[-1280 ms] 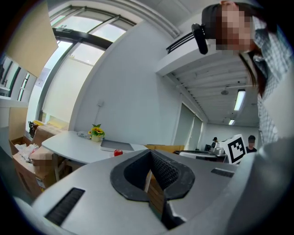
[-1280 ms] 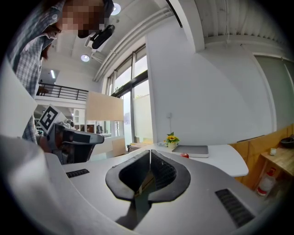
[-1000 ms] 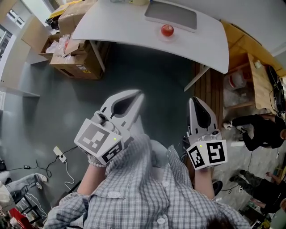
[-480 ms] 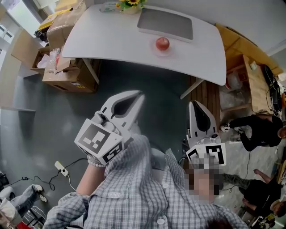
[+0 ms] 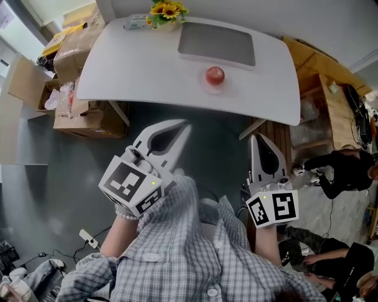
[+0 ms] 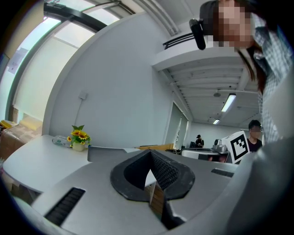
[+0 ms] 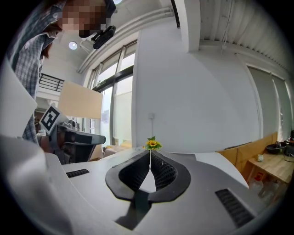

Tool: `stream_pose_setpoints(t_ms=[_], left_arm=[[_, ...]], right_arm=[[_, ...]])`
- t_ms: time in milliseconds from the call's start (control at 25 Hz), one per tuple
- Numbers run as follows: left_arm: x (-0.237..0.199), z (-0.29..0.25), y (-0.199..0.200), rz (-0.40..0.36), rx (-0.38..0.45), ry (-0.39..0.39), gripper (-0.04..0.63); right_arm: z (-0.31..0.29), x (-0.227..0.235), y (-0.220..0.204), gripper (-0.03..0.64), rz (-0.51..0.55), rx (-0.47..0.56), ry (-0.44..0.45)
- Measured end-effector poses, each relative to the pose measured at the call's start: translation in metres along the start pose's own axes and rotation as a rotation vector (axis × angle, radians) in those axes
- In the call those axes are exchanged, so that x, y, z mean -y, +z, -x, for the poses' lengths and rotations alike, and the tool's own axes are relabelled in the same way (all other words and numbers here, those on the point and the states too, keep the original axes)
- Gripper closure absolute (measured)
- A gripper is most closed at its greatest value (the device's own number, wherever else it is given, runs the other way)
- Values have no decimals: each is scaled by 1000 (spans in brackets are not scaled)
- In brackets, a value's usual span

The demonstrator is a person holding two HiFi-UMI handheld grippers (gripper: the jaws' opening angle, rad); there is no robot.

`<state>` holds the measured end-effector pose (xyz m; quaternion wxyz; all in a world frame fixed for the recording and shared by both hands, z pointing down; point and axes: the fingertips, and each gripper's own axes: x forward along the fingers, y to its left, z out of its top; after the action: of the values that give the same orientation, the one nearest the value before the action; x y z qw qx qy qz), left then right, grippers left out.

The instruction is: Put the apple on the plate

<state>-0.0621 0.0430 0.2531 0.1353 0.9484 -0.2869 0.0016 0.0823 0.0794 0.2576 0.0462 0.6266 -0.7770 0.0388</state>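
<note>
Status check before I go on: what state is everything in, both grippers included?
Left gripper: shut, empty.
Right gripper: shut, empty.
Apple: resting on the plate, untouched.
Plate: flat on the table.
Sunflower pot: upright.

Bare tabletop [image 5: 136,71] round apple [image 5: 215,75] — flowers [image 5: 166,10] seemingly distant

The apple [image 5: 215,75] is set on the plate [image 5: 224,87] at upper centre, on the bench [image 5: 136,71]; a mat [image 5: 217,44] lies behind, flowers [image 5: 166,10] further left, boxes [image 5: 71,53] at the upper left.
</note>
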Motion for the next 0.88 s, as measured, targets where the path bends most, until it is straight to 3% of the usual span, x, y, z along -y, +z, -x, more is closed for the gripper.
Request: stream_pose_setpoints(t_ms=[480, 880], left_arm=[[-49, -17, 6, -6, -28, -8, 586], [-65, -39, 10, -18, -33, 11, 586]], right_arm=[[-49, 0, -2, 594, -15, -2, -22], [-79, 14, -9, 594, -38, -21, -4]])
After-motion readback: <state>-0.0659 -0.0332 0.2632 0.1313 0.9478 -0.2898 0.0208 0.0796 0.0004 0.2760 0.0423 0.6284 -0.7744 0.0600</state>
